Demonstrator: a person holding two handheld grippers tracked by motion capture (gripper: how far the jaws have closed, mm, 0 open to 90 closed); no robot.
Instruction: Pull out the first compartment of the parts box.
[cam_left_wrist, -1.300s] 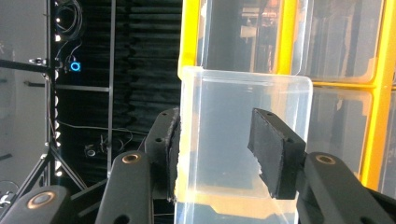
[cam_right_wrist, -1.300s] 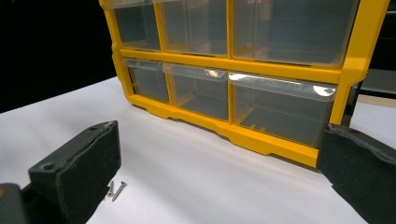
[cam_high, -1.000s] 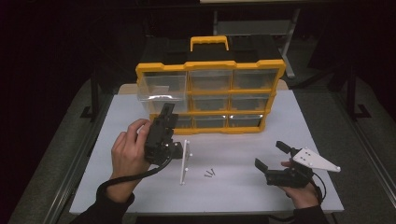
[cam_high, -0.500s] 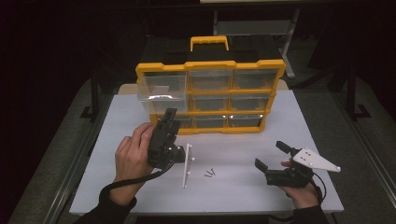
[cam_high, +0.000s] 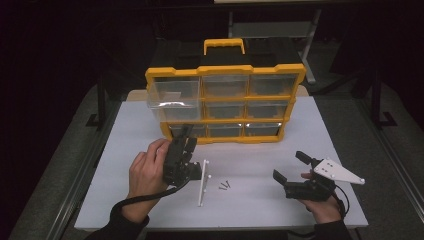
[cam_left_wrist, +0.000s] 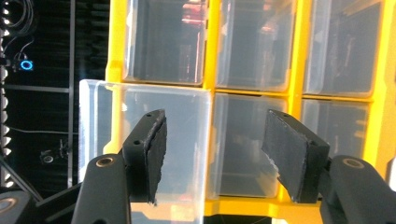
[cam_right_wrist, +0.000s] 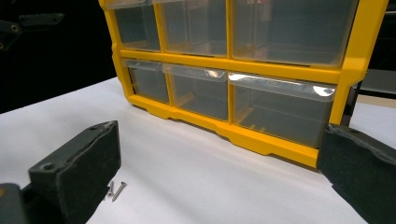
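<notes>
The left gripper (cam_high: 186, 136), jaws apart after just opening and holding nothing, sits low before the yellow drawer organizer (cam_high: 225, 70) whose clear top-left drawer (cam_high: 173, 95) stands pulled out, while the right gripper (cam_high: 294, 168) waits open-jawed near the screws (cam_high: 224, 186) on the bench (cam_high: 150, 125).

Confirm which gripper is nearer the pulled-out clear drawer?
Left. The left gripper sits just below the drawer, jaws open toward it; the right gripper rests far across the table.

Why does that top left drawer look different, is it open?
Open. The top left drawer sticks out past the yellow organizer frame; the others sit flush.
</notes>
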